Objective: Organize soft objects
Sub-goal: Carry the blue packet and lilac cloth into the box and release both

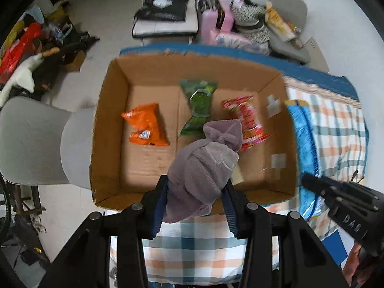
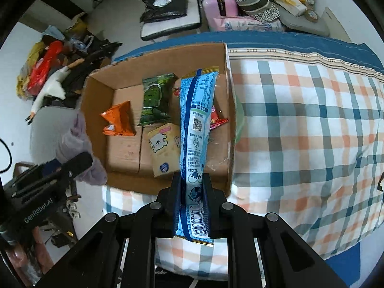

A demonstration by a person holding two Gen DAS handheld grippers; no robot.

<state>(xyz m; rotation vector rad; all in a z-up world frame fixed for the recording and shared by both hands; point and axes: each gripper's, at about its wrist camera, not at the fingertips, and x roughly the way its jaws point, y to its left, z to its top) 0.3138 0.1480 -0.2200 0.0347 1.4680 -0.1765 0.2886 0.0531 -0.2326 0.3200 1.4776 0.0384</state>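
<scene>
My left gripper (image 1: 195, 182) points down, shut on a bundled purple fluffy cloth (image 1: 204, 163) above the near edge of an open cardboard box (image 1: 108, 120). Inside the box lie an orange packet (image 1: 145, 124), a green packet (image 1: 199, 103) and a red packet (image 1: 249, 122). My right gripper (image 2: 192, 178) is shut on a long light-blue packet (image 2: 196, 120) that hangs over the box's (image 2: 144, 182) right side. The right wrist view also shows a beige tissue pack (image 2: 164, 148) in the box, beside the orange packet (image 2: 117, 120) and green packet (image 2: 156, 96).
The box sits on a bed with a plaid sheet (image 2: 300, 120). A grey chair (image 1: 31, 141) stands left of the box. Behind are a white chair with a black bag (image 1: 165, 7), a pink case (image 1: 216, 21) and piled clutter on the floor (image 1: 28, 48).
</scene>
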